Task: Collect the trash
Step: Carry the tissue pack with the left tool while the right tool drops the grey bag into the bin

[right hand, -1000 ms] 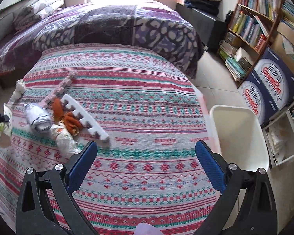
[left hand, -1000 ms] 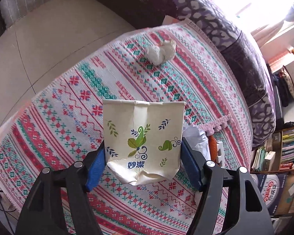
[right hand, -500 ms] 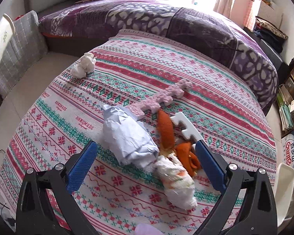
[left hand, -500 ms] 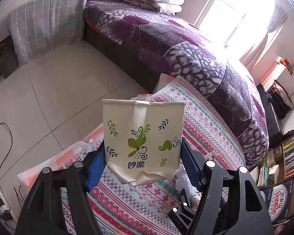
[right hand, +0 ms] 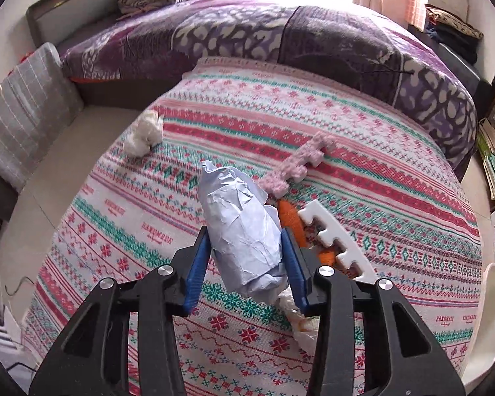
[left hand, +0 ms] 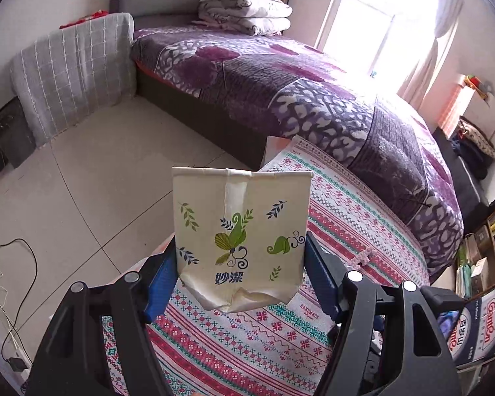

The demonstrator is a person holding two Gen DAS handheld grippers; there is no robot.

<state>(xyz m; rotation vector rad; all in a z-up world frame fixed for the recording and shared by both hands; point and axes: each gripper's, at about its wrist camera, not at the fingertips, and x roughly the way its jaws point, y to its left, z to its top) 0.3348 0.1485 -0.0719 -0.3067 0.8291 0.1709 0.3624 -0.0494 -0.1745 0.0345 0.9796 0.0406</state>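
Leftward, bare patterned tabletop point(right hand: 122, 231) runs to its edge. Right gripper point(right hand: 246, 257) is closing around crumpled pale-blue paper point(right hand: 244, 227); left gripper point(left hand: 241, 274) clasps a flattened leaf-printed paper cup point(left hand: 241, 234).

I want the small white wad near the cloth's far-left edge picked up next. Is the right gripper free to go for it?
Probably not yet: the right gripper is closing around the crumpled blue paper. Bare cloth lies toward the white wad, so the path looks clear.
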